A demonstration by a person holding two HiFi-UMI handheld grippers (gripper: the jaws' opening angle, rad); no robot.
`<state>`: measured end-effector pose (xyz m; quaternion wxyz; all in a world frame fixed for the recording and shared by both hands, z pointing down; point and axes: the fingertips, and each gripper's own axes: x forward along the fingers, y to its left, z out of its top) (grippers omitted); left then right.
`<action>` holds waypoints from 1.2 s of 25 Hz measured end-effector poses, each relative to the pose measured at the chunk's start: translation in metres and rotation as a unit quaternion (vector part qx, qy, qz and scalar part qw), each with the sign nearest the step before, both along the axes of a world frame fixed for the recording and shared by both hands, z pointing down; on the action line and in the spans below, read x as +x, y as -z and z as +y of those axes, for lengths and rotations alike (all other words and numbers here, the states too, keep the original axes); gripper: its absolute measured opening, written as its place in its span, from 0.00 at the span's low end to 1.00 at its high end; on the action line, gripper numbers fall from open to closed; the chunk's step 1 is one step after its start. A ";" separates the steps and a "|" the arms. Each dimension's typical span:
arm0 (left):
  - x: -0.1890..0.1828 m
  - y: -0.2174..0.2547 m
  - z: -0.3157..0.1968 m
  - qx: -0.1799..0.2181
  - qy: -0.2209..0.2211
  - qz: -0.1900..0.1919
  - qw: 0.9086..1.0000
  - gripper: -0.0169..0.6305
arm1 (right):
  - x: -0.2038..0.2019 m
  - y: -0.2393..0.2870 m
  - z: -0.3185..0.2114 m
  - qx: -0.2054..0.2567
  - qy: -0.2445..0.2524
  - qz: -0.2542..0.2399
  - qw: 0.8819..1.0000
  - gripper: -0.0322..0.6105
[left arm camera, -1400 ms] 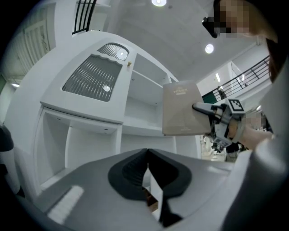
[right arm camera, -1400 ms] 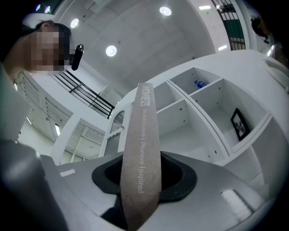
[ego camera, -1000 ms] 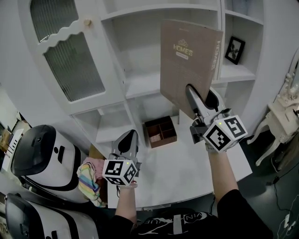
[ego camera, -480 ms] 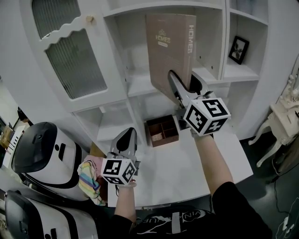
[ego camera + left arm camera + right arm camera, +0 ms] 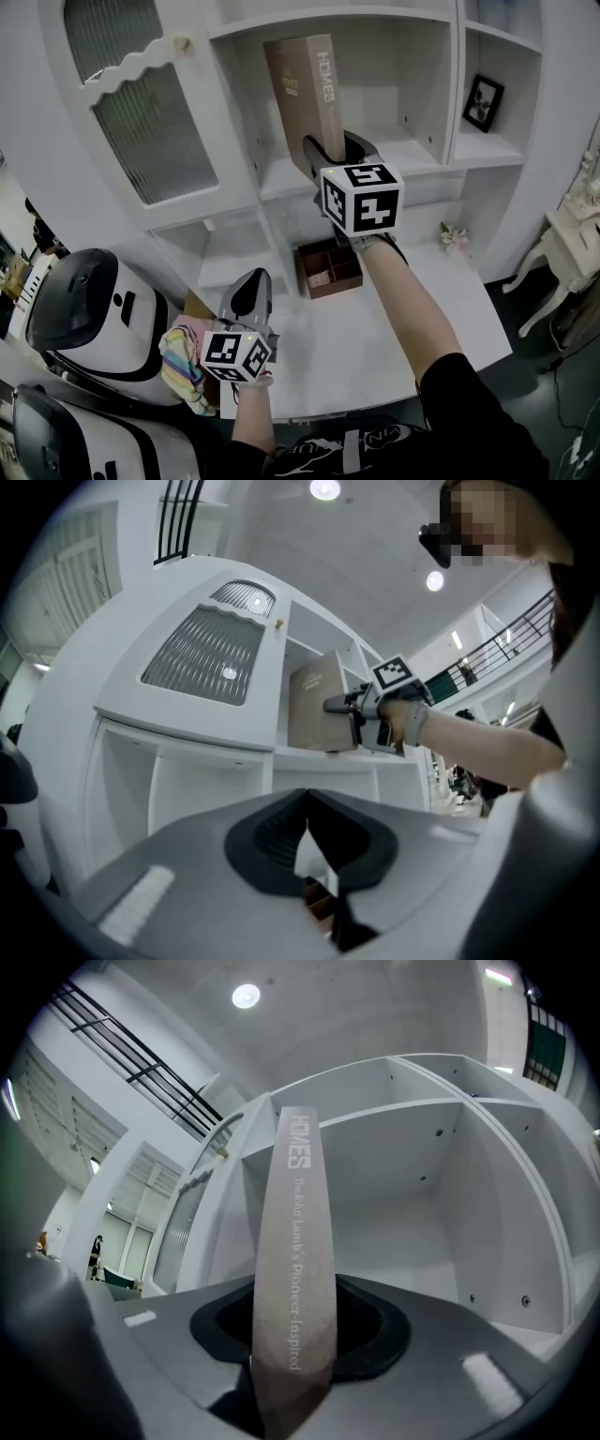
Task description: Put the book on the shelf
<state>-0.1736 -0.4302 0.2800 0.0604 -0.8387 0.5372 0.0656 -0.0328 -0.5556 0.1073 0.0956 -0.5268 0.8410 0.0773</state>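
Note:
A tall tan book point(image 5: 305, 89) marked HOMES stands upright at the mouth of the middle shelf compartment point(image 5: 403, 145) of the white cabinet, near its left wall. My right gripper point(image 5: 336, 155) is shut on the book's lower end. In the right gripper view the spine point(image 5: 295, 1241) rises between the jaws, with the empty compartment point(image 5: 422, 1232) behind it. My left gripper point(image 5: 248, 286) hangs low over the table's left end, shut and holding nothing. In the left gripper view its jaws point(image 5: 307, 803) meet at the tips, and the book point(image 5: 314, 714) shows beyond.
A brown divided box point(image 5: 328, 267) sits on the white table point(image 5: 375, 328) below the shelf. A framed picture point(image 5: 481, 100) stands in the right compartment. A ribbed-glass door point(image 5: 141, 103) is at left. A white machine point(image 5: 84, 319) and striped cloth point(image 5: 183, 366) are lower left.
The right gripper has carried the book left and in toward the middle compartment, turning it so its spine faces the head view. The left gripper has barely moved.

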 end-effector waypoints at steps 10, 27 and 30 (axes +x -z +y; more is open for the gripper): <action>0.001 -0.005 0.005 -0.004 -0.004 -0.002 1.000 0.03 | -0.011 -0.012 -0.001 -0.019 0.033 0.034 0.999 0.40; 0.026 -0.014 0.000 -0.013 -0.035 -0.007 0.999 0.03 | 0.011 -0.053 0.026 -0.048 0.086 0.081 0.992 0.34; 0.019 -0.015 -0.002 -0.013 -0.026 -0.008 1.000 0.03 | 0.006 -0.053 0.018 -0.053 0.082 0.079 0.992 0.33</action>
